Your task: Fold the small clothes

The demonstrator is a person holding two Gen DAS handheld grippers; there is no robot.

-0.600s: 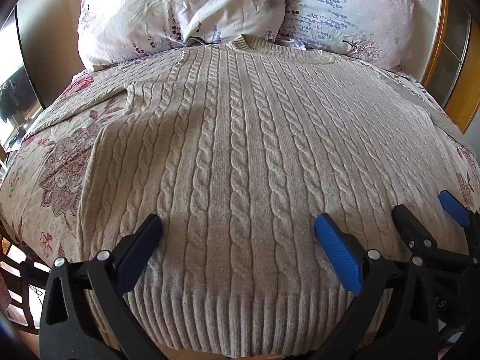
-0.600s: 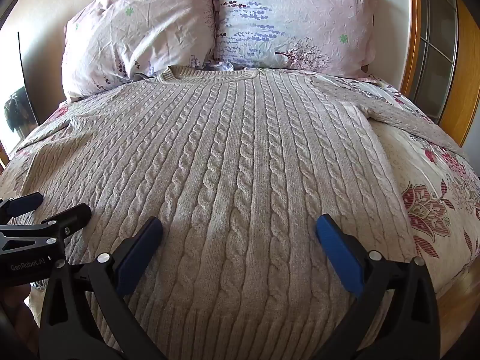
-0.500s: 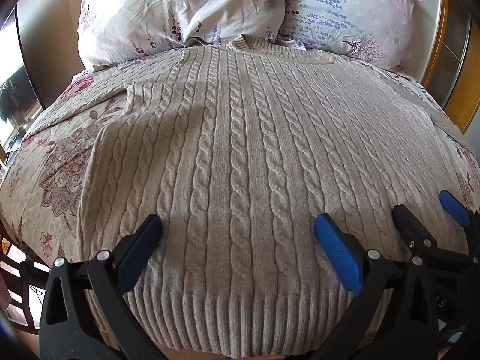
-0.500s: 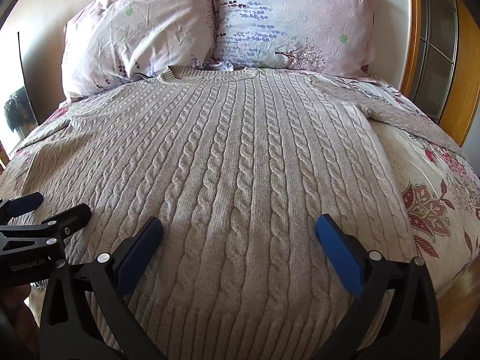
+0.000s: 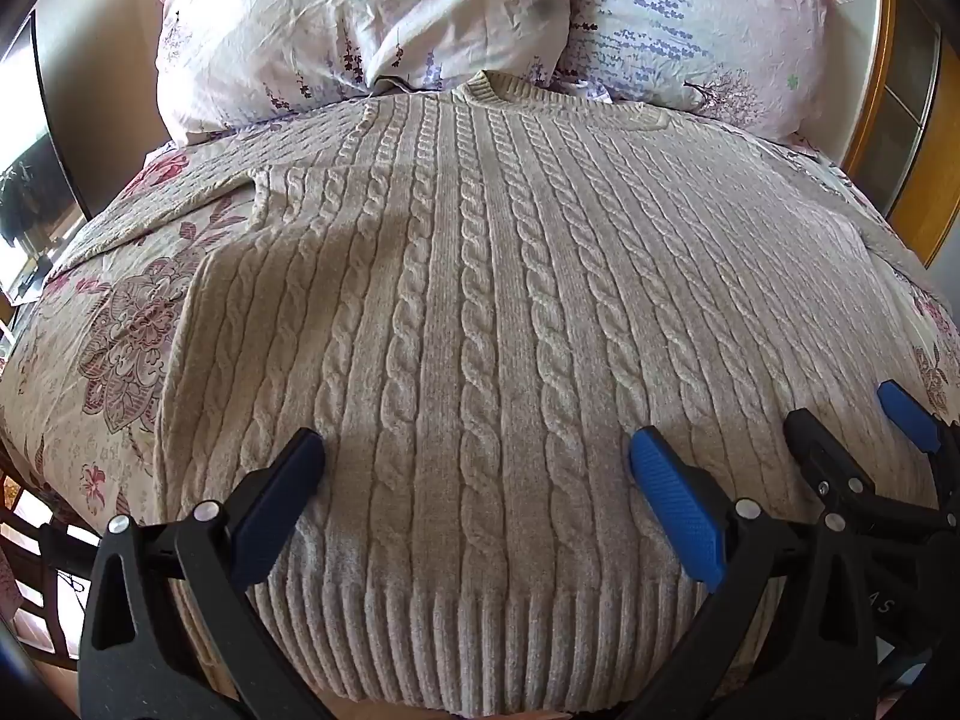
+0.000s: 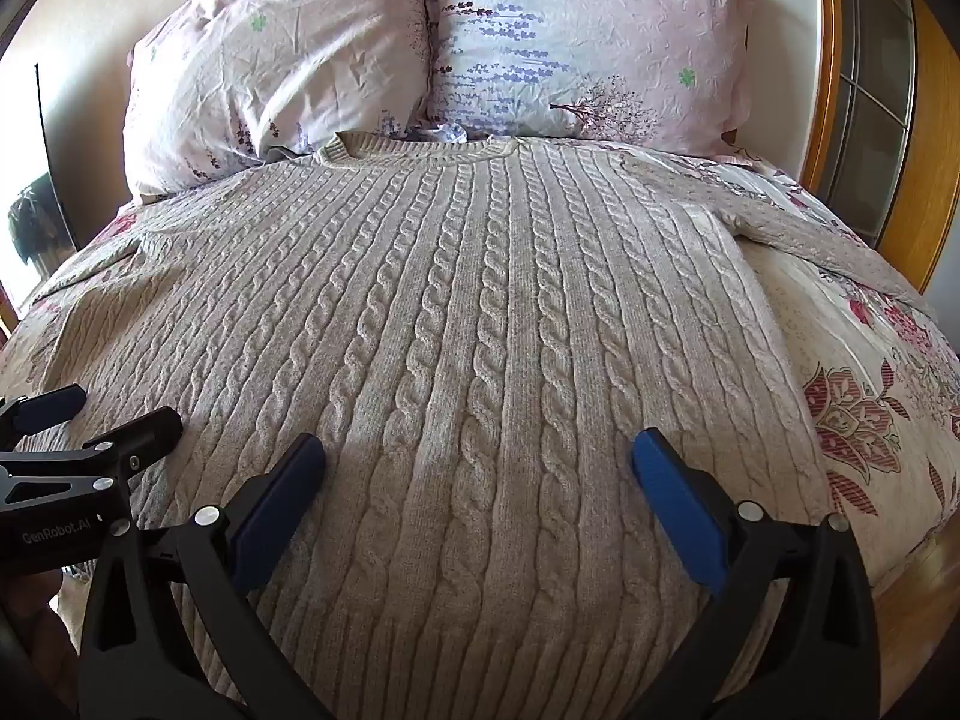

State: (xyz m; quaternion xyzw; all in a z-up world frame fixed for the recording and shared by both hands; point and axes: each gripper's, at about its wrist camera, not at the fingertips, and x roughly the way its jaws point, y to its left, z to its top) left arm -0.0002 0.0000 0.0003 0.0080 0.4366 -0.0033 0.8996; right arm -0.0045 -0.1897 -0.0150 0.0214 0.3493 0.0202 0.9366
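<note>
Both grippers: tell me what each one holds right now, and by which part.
Nothing is held. The left gripper and the right gripper both stand wide open over the sweater, which lies flat on the bed, near its bottom hem.

1. A home bedroom: a bed [image 6: 870, 420] with a flowered cover fills the view.
2. Two flowered pillows [image 6: 588, 42] lean at the head of the bed.
3. A wooden door with glass panes [image 6: 870, 90] stands right of the bed.
</note>
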